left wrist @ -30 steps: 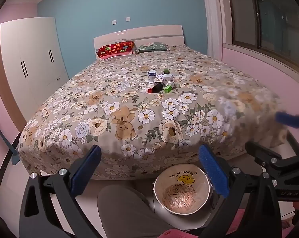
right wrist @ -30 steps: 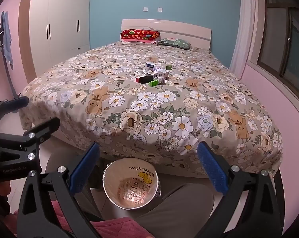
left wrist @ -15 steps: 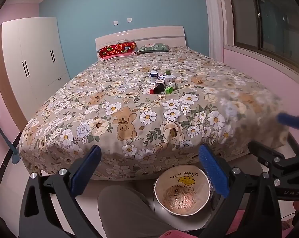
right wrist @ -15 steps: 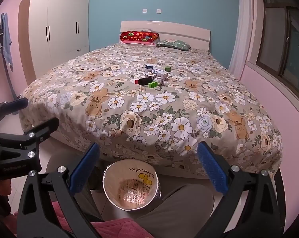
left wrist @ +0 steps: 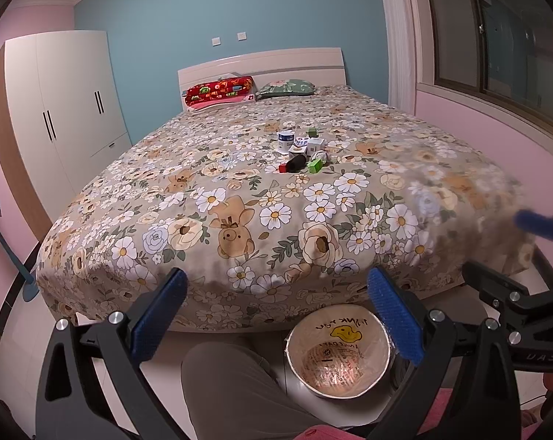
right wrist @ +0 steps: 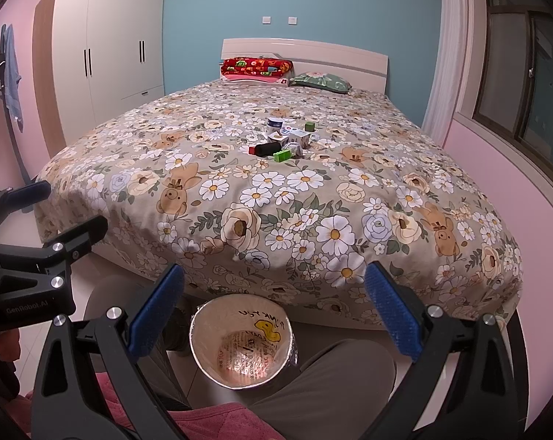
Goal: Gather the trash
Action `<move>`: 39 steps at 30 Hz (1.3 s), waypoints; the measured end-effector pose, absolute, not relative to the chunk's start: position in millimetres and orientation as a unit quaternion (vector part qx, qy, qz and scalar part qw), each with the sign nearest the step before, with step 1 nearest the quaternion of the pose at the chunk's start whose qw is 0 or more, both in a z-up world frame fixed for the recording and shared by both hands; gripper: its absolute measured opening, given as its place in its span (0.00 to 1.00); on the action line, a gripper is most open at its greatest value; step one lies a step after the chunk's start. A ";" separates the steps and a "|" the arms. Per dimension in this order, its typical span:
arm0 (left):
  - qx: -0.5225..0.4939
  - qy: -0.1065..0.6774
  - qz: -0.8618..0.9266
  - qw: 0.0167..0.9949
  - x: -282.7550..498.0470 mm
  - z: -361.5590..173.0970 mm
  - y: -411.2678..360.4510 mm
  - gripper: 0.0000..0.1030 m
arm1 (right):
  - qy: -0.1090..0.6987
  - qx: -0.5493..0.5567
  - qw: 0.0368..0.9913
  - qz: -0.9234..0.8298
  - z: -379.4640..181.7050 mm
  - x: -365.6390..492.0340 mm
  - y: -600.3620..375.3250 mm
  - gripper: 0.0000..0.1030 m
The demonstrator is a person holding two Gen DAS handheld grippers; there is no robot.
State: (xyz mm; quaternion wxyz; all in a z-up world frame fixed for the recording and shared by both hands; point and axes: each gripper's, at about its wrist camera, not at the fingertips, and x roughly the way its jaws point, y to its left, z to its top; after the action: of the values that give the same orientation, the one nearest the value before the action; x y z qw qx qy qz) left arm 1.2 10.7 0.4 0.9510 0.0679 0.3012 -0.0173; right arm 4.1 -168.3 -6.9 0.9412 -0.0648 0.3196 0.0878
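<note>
Lying in a small cluster near the middle of the flowered bedspread [left wrist: 240, 198] is the trash [left wrist: 300, 150]; the left gripper [left wrist: 276, 315] and right gripper [right wrist: 273, 311] are held wide apart and unladen above the lined bin [right wrist: 241, 344] on the floor at the bed's foot

Floral bed [left wrist: 240, 198], white wardrobe [left wrist: 63, 110]

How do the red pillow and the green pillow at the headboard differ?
The red pillow is bright red with a colourful print, while the green pillow is muted green with flowers. The red one looks thicker and lies on something pink; the green one lies flat on the bedspread. Both lie at the headboard.
</note>
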 end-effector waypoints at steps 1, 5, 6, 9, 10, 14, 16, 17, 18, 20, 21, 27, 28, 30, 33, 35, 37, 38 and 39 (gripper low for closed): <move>0.068 0.301 -0.017 0.951 1.1 0.5 10.6 0.97 | 0.320 -0.065 0.941 0.088 -6.8 3.7 -168.5 0.94; 0.068 0.302 -0.017 0.951 1.2 0.3 10.7 0.97 | 0.320 -0.064 0.941 0.088 -6.8 3.6 -168.6 0.94; 0.068 0.303 -0.017 0.950 1.4 -0.4 11.4 0.97 | 0.320 -0.064 0.941 0.088 -6.9 3.7 -168.4 0.94; 0.066 0.305 -0.016 0.950 1.3 -1.8 14.3 0.97 | 0.320 -0.063 0.941 0.087 -7.9 3.5 -169.1 0.94; 0.067 0.305 -0.016 0.950 1.0 -1.9 12.0 0.97 | 0.320 -0.063 0.941 0.087 -8.1 3.1 -169.2 0.94; 0.067 0.305 -0.017 0.950 1.6 -1.5 12.1 0.97 | 0.320 -0.062 0.941 0.087 -8.1 3.4 -169.6 0.94; 0.067 0.306 -0.017 0.949 1.3 -1.7 12.0 0.97 | 0.322 -0.059 0.941 0.085 -9.0 2.9 -170.3 0.94; 0.067 0.308 -0.017 0.949 1.7 -2.1 12.1 0.97 | 0.323 -0.058 0.941 0.084 -9.8 2.9 -171.2 0.94; 0.067 0.309 -0.017 0.949 1.7 -2.4 12.1 0.97 | 0.324 -0.057 0.941 0.084 -10.5 3.0 -172.1 0.94; 0.066 0.309 -0.016 0.949 1.6 -2.7 12.4 0.97 | 0.325 -0.056 0.941 0.082 -11.1 2.7 -172.8 0.94; 0.067 0.308 -0.016 0.949 1.6 -3.0 10.9 0.97 | 0.325 -0.055 0.941 0.082 -11.2 2.4 -173.1 0.94; 0.067 0.309 -0.016 0.949 1.6 -3.0 11.3 0.97 | 0.325 -0.055 0.940 0.082 -10.6 3.4 -173.6 0.94; 0.067 0.309 -0.016 0.949 1.6 -3.0 11.3 0.97 | 0.325 -0.055 0.940 0.082 -10.7 3.4 -173.7 0.94; 0.067 0.309 -0.016 0.949 1.7 -3.0 11.4 0.97 | 0.325 -0.055 0.940 0.082 -10.7 3.3 -173.8 0.94; 0.067 0.309 -0.016 0.949 1.6 -3.0 11.4 0.97 | 0.326 -0.055 0.940 0.082 -10.9 3.0 -174.2 0.94; 0.067 0.309 -0.016 0.949 1.8 -2.9 11.4 0.97 | 0.325 -0.055 0.940 0.082 -10.7 3.2 -174.1 0.94; 0.067 0.309 -0.016 0.949 1.8 -2.9 11.5 0.97 | 0.325 -0.055 0.940 0.082 -10.9 2.5 -174.4 0.94; 0.067 0.309 -0.016 0.949 1.7 -2.9 11.4 0.97 | 0.325 -0.055 0.940 0.082 -10.7 3.1 -174.1 0.94; 0.067 0.309 -0.016 0.949 1.7 -3.0 11.7 0.97 | 0.325 -0.055 0.940 0.082 -10.7 3.2 -174.0 0.94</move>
State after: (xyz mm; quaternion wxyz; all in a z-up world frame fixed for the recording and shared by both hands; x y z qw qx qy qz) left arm 1.7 11.7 -3.0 0.9487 0.0668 0.3087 -0.0158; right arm 3.2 -174.0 -10.7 0.9404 -0.0551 0.3254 0.0823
